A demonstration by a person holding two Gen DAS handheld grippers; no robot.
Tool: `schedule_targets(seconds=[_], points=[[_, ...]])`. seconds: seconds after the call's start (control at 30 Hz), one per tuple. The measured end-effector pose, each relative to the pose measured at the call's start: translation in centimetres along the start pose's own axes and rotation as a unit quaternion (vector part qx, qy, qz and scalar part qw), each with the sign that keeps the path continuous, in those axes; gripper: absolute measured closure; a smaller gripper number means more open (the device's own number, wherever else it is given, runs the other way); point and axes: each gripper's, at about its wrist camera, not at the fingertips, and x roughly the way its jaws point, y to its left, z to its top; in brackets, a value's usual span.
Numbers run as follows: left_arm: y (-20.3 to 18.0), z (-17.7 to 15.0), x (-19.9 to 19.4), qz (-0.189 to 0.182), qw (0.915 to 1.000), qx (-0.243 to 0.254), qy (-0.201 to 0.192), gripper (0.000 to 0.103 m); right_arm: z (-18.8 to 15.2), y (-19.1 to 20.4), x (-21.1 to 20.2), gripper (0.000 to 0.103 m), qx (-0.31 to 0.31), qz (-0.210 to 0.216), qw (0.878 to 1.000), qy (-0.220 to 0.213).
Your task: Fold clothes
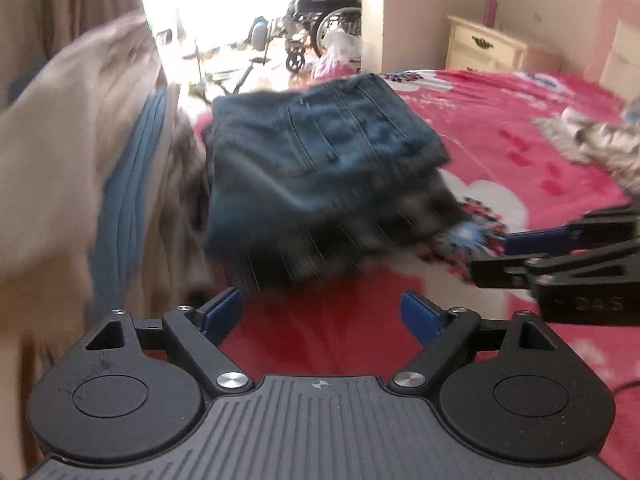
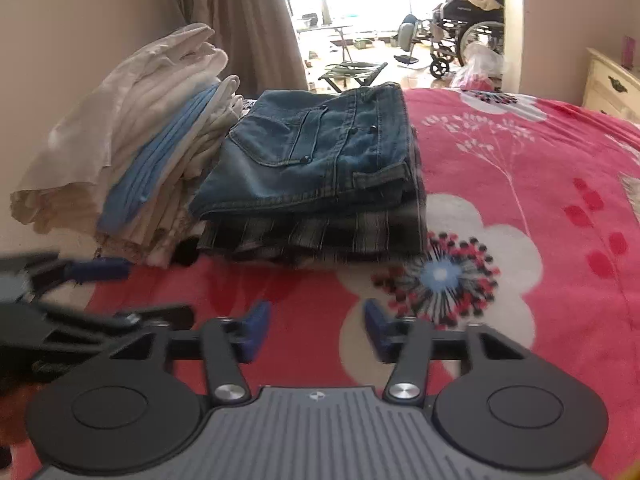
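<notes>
Folded blue jeans (image 2: pixel 320 152) lie on top of a folded dark plaid garment (image 2: pixel 320 236) on the pink floral bedspread (image 2: pixel 520 160). The same stack shows, blurred, in the left wrist view (image 1: pixel 316 156). My left gripper (image 1: pixel 320 312) is open and empty, just in front of the stack. My right gripper (image 2: pixel 316 320) is open and empty, a little short of the stack. Each gripper appears at the edge of the other's view.
A leaning pile of folded white and blue clothes (image 2: pixel 132 152) stands left of the jeans against the wall. A loose grey garment (image 1: pixel 592 140) lies on the bed at the right. A cream nightstand (image 1: pixel 484 46) and a wheelchair (image 2: pixel 468 28) stand beyond the bed.
</notes>
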Motion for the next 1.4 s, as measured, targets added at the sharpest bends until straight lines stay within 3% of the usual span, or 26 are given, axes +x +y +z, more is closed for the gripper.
schedule_targets(seconds=[0.1,0.3,0.5,0.7,0.8,1.03,1.13,1.4], points=[[0.1,-1.9,-3.0,-0.001,0.9984,-0.056,-0.008,0.014,-0.6,0.7,-2.1,0.027,0.006,-0.009,1.000,-0.005],[0.5,-4.0,-7.8,0.023,0.9924,-0.116,-0.035,0.005,-1.9,2.7,-5.4,0.014,0.019,-0.022,0.999,-0.015],[0.7,-4.2,-11.1,0.041,0.9906,-0.124,-0.041,0.000,-2.5,5.2,-7.6,0.005,0.015,-0.039,0.999,-0.023],[0.0,-4.3,-13.1,0.113,0.9875,-0.092,-0.062,0.000,-2.9,6.6,-8.2,0.005,0.017,-0.053,0.998,-0.020],[0.3,-4.4,-13.2,0.123,0.9863,-0.095,-0.056,0.000,-3.2,6.9,-8.3,0.002,0.013,-0.061,0.998,-0.016],[2.6,-4.9,-11.9,0.109,0.9802,-0.165,-0.008,0.000,-4.1,6.6,-7.9,0.001,0.017,-0.098,0.995,-0.014],[2.8,-4.9,-11.0,0.112,0.9805,-0.161,0.016,0.000,-4.5,6.3,-7.8,0.000,0.030,-0.112,0.993,-0.021],[2.7,-4.9,-10.1,0.142,0.9791,-0.144,0.019,0.000,-4.0,6.8,-6.9,0.000,0.011,-0.135,0.991,-0.022]])
